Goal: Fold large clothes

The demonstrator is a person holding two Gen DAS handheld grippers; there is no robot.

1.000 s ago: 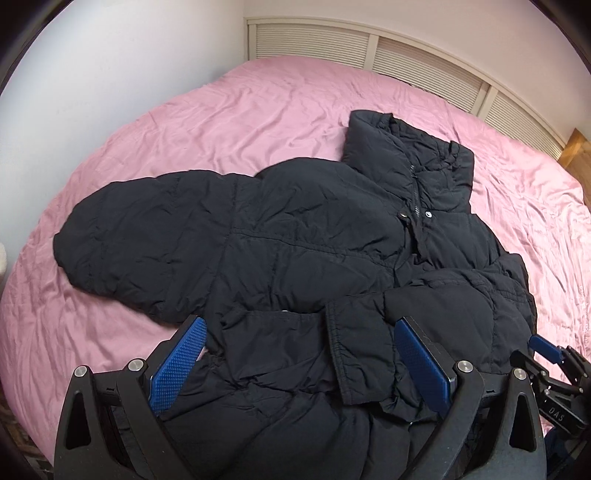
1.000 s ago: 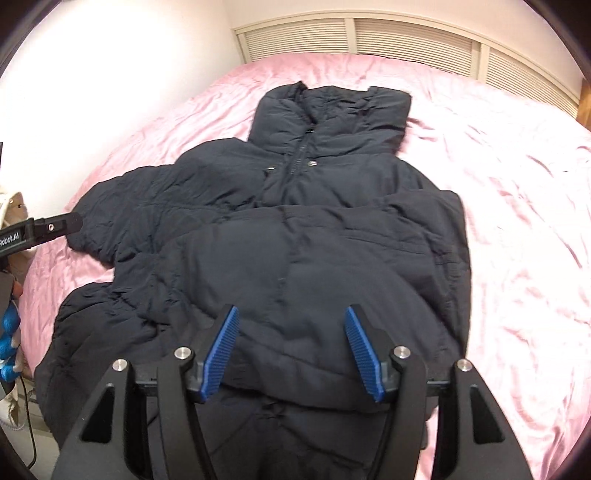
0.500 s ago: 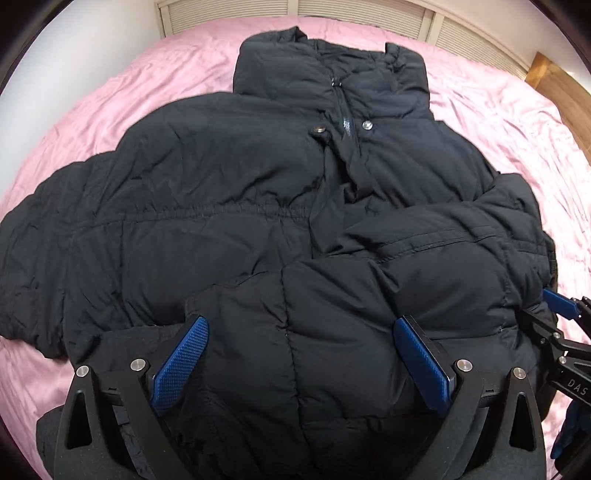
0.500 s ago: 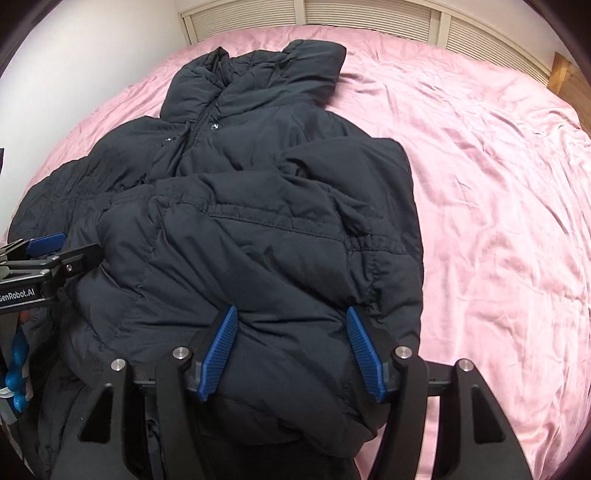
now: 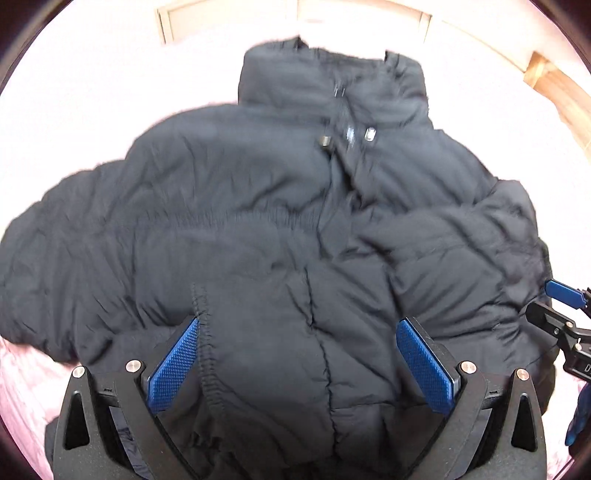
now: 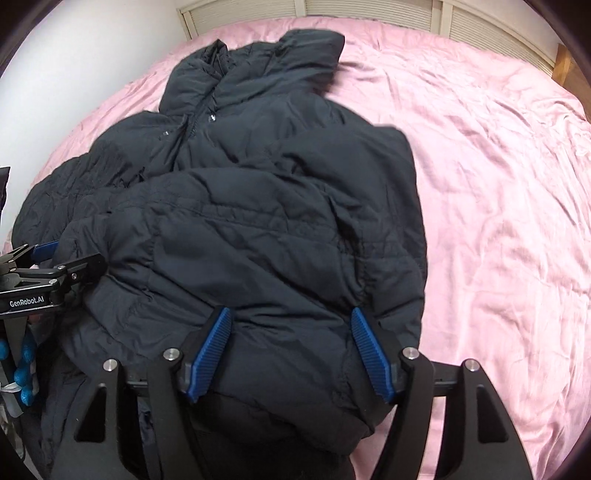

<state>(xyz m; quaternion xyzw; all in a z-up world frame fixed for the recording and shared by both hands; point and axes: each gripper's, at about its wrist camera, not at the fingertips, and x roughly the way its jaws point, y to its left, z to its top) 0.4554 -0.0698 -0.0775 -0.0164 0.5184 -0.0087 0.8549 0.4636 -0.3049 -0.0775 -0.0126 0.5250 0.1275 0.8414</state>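
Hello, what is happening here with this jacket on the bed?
A person is folding a black puffer jacket that lies on a pink bed, using a handheld gripper in each hand. Its lower part is already folded up over the body. The left gripper is open over the folded edge. The right gripper has a bulge of the jacket between its fingers, and its jaws are opening. The collar points toward the headboard.

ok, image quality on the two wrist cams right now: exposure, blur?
Left wrist view: pink bedsheet blown out to near white, black puffer jacket softened by motion blur, snaps smeared. Right wrist view: exposure balanced, bedsheet wrinkles crisp, jacket slightly soft. Both: fisheye bending and dark corner vignette.
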